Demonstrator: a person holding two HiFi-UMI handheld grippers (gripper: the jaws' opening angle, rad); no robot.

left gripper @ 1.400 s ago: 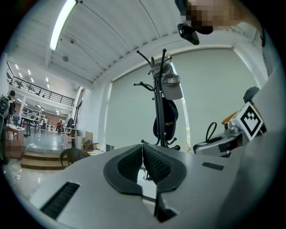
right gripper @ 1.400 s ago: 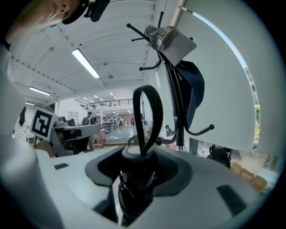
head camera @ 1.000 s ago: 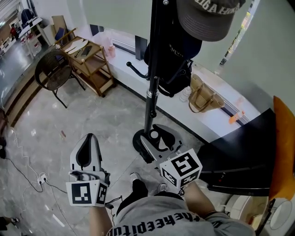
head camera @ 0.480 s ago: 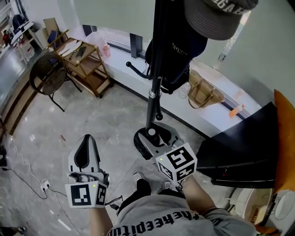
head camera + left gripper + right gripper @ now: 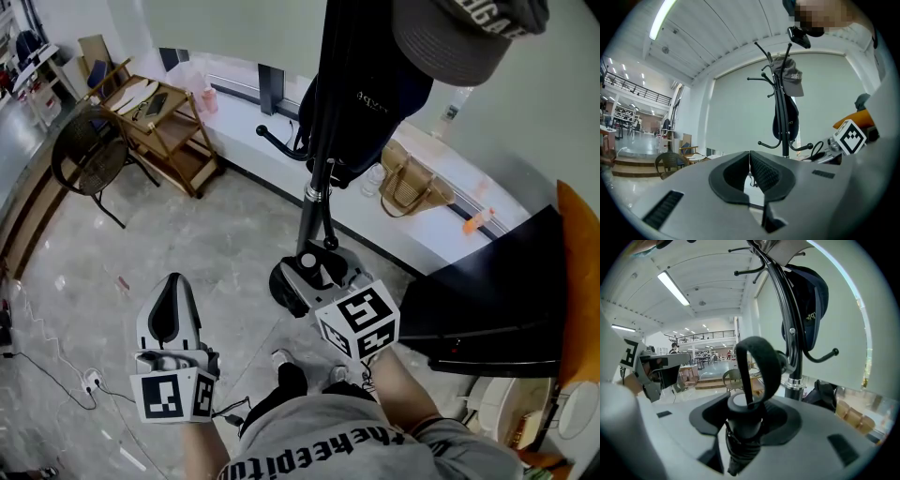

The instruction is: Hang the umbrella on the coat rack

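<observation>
Since the earlier frame, the right gripper (image 5: 315, 277) has edged forward toward the foot of the coat rack (image 5: 315, 202). The left gripper (image 5: 173, 314) has scarcely shifted.

Gripper state: the right gripper's jaws are clamped on the handle end of the folded umbrella (image 5: 739, 439). The left gripper's jaws are pressed together with nothing between them, and it hangs low, well to the left of its partner.

Position of the task item: the umbrella's body runs back below the right gripper's jaws. Its strap loop (image 5: 768, 363) stands up just ahead of and above them. The rack pole rises ahead and slightly right of this gripper. A knob-tipped hook (image 5: 824, 355) juts out beyond the loop, further right, apart from it.

Risks, as judged:
- The loop appears limp and could fold or twist on approach, so it slides past the knob instead of over it.
- A cap (image 5: 464, 37) and a dark bag (image 5: 375, 103) occupy the upper arms, and brushing them could snag the loop or dislodge them.
- Releasing before the loop seats would likely drop the umbrella to the floor.
</observation>
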